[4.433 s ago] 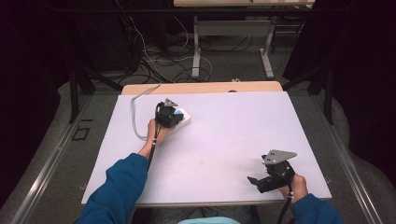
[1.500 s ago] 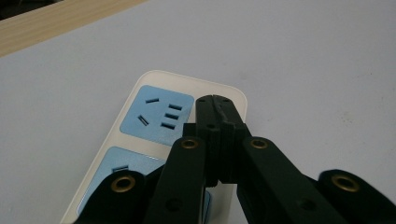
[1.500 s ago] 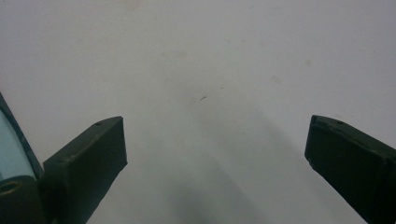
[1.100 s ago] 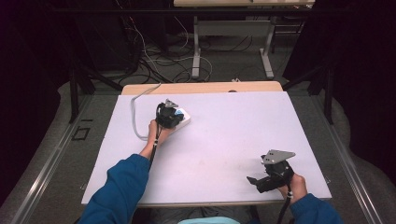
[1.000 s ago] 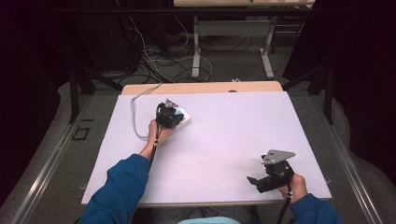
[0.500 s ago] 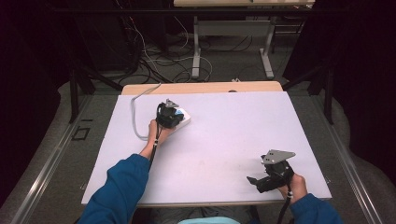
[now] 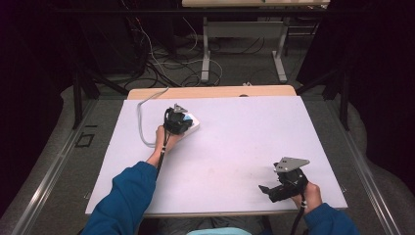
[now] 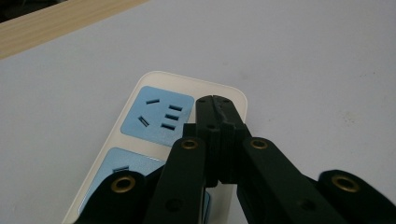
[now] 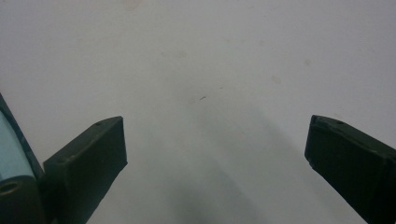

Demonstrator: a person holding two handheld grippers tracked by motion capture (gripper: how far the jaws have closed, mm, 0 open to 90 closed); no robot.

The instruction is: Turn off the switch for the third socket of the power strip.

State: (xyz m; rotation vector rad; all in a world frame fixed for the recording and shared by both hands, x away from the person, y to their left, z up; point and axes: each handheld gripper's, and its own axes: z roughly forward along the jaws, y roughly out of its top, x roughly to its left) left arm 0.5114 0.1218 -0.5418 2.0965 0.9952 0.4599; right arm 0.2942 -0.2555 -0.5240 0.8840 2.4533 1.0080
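While you keep both hands quiet, this is how things look:

Left gripper [image 8: 219,109]: your jaws are pressed tight together with nothing between them. The tip sits over the white edge of the power strip, just right of the top blue socket. You cannot tell if it touches.

Power strip [image 7: 190,125]: it lies flat in the upper left of the high view, on the white table [image 7: 254,132]. Its grey cord [image 7: 142,122] loops off to the left.

Top socket [image 8: 159,114]: it has nothing plugged in.

Right gripper [image 7: 275,188]: your jaws stand wide apart and hold nothing. It rests low in the lower right of the high view, well apart from the strip.

Step now: it looks like you are pinning or poking the strip with the closed tip.

Next move: likely press straight down and gently, so the strip does not slide.
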